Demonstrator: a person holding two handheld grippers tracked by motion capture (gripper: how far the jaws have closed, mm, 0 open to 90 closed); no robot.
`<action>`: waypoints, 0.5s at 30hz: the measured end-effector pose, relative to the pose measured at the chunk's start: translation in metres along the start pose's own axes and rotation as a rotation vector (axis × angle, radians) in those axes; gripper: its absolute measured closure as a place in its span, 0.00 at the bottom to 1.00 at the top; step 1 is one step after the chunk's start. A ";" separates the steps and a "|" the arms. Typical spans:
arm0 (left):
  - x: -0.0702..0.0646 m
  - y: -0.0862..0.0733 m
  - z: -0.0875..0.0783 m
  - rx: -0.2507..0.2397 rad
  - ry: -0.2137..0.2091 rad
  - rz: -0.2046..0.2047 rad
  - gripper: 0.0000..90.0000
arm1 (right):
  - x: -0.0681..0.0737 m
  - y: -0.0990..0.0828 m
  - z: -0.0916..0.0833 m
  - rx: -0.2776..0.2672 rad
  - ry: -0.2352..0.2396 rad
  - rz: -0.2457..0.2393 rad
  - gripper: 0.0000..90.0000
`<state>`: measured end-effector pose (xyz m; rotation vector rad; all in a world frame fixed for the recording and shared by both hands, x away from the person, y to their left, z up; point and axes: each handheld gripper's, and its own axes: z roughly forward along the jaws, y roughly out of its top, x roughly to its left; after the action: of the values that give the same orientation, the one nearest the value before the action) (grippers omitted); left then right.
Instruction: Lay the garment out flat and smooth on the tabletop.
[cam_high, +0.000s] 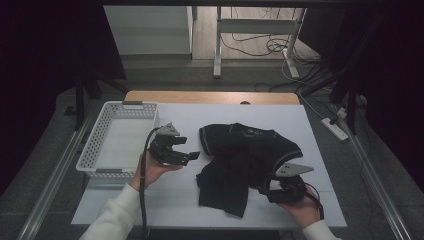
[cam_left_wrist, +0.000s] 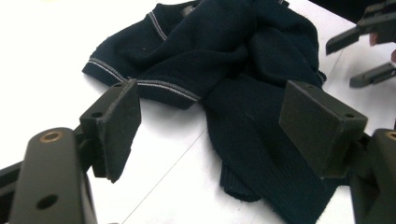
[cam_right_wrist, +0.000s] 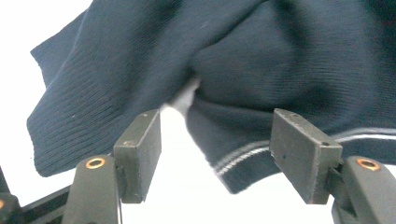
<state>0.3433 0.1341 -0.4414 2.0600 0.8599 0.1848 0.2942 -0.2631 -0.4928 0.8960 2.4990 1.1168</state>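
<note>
A dark navy knitted sweater (cam_high: 245, 155) with thin pale stripes on its hems lies crumpled on the white table top (cam_high: 175, 200). My left gripper (cam_high: 192, 156) hovers just left of it, held up in a hand, jaws wide apart and holding nothing. In the left gripper view the sweater (cam_left_wrist: 233, 56) spreads beyond the open left gripper (cam_left_wrist: 210, 126), and the right gripper (cam_left_wrist: 369, 51) shows at the upper right. My right gripper (cam_high: 265, 192) sits low at the sweater's near right edge. In the right gripper view a striped hem (cam_right_wrist: 243, 156) lies between the spread jaws of the right gripper (cam_right_wrist: 217, 154), pads clear of the cloth.
A white perforated plastic basket (cam_high: 117, 112) stands on the table's left side, close behind my left hand. The table's wooden far edge (cam_high: 210, 96) borders grey floor with desk legs and cables (cam_high: 260, 45). Metal rails run along both sides.
</note>
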 end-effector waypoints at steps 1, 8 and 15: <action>0.000 0.000 0.000 0.001 -0.001 0.000 0.24 | 0.002 0.001 0.003 0.009 0.008 -0.010 0.38; 0.001 -0.001 -0.001 0.002 0.003 -0.004 0.24 | 0.008 0.000 0.016 0.062 0.003 -0.041 0.37; 0.002 -0.002 0.000 0.007 0.005 -0.005 0.24 | 0.001 -0.005 0.029 0.112 -0.029 -0.049 0.38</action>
<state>0.3433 0.1361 -0.4429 2.0649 0.8698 0.1850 0.3046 -0.2485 -0.5162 0.8681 2.5666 0.9510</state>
